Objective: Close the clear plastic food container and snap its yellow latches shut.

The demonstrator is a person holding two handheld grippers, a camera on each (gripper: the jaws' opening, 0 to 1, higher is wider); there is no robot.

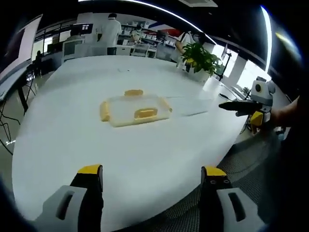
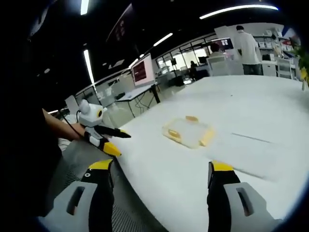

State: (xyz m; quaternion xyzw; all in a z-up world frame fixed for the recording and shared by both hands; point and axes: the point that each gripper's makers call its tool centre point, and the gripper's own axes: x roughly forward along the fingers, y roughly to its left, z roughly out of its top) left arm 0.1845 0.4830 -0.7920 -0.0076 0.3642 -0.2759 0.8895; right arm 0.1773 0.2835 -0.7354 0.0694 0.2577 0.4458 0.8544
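Note:
The clear plastic food container (image 1: 135, 110) lies flat on the white table (image 1: 72, 125), well ahead of both grippers. Yellow latches (image 1: 146, 113) stick out on its sides. Whether they are snapped down is too small to tell. My left gripper (image 1: 152, 170) hovers open over the table's near edge with nothing between its jaws. My right gripper (image 2: 161, 166) is open too, off the table's edge and facing the container (image 2: 188, 131). Each gripper comes into the other's view: the right gripper (image 1: 229, 108) from the right, the left gripper (image 2: 121, 143) from the left.
A potted plant (image 1: 200, 58) stands at the table's far right corner. A faint flat clear sheet (image 1: 193, 104) lies just right of the container. Beyond the table are desks with monitors (image 2: 142, 71) and standing people (image 1: 110, 31). Grey carpet floor (image 1: 241, 159) lies below the table edge.

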